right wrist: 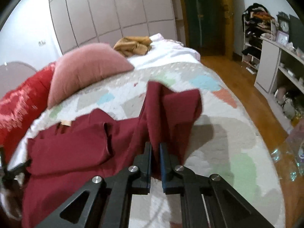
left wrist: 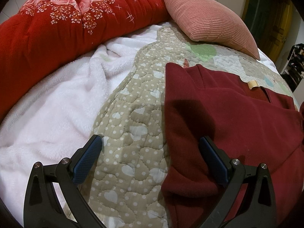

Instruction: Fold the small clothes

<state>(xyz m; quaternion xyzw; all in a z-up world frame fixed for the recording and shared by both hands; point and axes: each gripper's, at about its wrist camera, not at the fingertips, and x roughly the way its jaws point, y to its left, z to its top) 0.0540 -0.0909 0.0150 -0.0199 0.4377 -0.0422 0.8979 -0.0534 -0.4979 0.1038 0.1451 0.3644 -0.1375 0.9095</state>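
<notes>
A dark red garment (left wrist: 224, 117) lies on the patterned quilt (left wrist: 131, 114), with a tan neck label (left wrist: 252, 84) at its far side. My left gripper (left wrist: 150, 142) is open and empty, just above the garment's left edge; its right finger (left wrist: 214, 157) is over the cloth. In the right wrist view my right gripper (right wrist: 155, 146) is shut on a fold of the same garment (right wrist: 79, 148) and holds that part lifted above the quilt (right wrist: 218, 142). The lifted cloth (right wrist: 171, 110) hangs in front of the fingers.
A red floral duvet (left wrist: 57, 28) and a pink ribbed cushion (left wrist: 207, 17) lie at the back. A white fleece blanket (left wrist: 47, 114) lies left of the quilt. A tan cloth heap (right wrist: 133, 45) sits far on the bed. Shelves (right wrist: 281, 70) and wooden floor (right wrist: 247, 95) are to the right.
</notes>
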